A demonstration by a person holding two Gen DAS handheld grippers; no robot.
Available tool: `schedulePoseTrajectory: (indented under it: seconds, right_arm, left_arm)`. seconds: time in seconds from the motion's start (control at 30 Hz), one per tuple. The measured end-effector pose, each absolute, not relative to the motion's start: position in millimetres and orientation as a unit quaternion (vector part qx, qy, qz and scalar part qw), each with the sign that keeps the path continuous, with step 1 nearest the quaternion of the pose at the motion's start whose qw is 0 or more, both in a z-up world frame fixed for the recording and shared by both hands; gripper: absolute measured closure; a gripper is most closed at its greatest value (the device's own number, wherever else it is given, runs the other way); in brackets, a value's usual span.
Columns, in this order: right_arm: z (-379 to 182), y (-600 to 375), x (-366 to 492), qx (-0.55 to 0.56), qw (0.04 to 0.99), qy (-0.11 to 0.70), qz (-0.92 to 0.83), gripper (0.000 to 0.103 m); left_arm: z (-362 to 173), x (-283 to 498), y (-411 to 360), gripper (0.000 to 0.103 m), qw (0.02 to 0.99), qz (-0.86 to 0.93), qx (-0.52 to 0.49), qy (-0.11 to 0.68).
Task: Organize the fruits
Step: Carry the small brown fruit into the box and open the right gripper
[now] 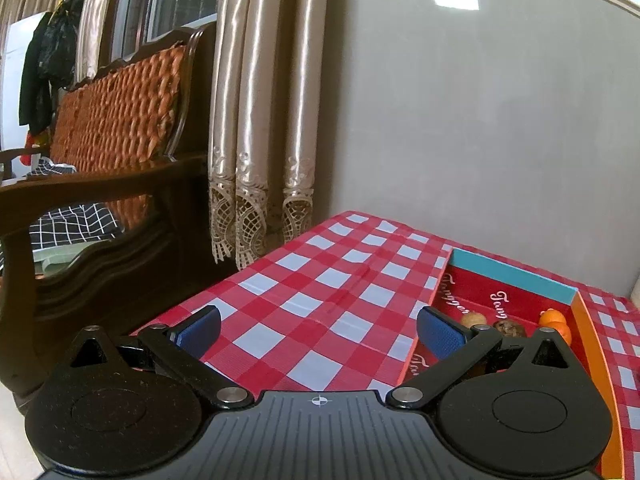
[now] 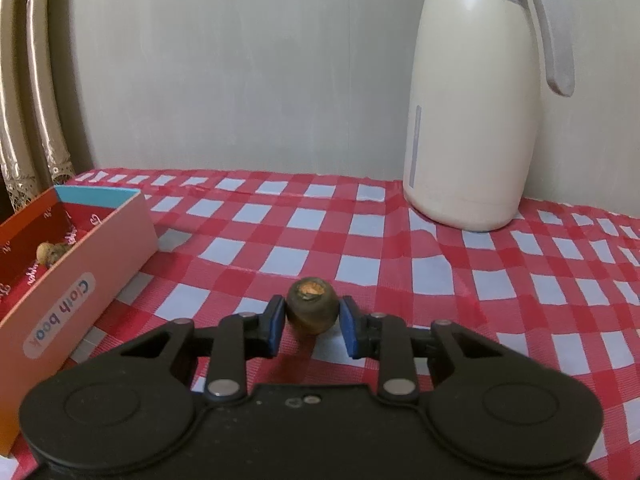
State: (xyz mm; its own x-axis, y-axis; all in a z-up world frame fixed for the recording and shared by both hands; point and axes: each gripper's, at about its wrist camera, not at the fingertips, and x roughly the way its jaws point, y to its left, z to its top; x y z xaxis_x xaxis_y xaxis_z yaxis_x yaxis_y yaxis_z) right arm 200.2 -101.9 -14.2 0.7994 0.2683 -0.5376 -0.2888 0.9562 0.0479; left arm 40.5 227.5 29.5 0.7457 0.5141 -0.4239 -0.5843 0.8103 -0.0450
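The right gripper (image 2: 311,328) is closed on a brown fruit (image 2: 311,310) on the table (image 2: 460,280), just right of the box (image 2: 92,268). The left gripper (image 1: 318,330) is wide open and empty. Several fruits (image 1: 510,328) already lie in the box; this one is still outside.

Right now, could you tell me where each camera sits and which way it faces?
Left wrist: on the left gripper, jaws open over the checked tablecloth, facing curtains, sofa and wall; box at right.
Right wrist: on the right gripper, shut on a small brown fruit, facing the wall and cream jug.
Shared: tablecloth, box, wall.
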Motion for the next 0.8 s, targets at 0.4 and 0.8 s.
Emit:
schedulePoseTrajectory:
  seconds: [0.4,0.8]
  right_arm:
    - [30,-92,164,-0.021,0.955,0.236,0.179,0.075]
    - [55,-57,136,-0.028,0.950,0.213,0.224,0.075]
  left_arm:
    - [36,33,220,0.000,0.932,0.291,-0.080,0.203]
    - [48,14,216,0.000,0.935,0.285,-0.070,0.197]
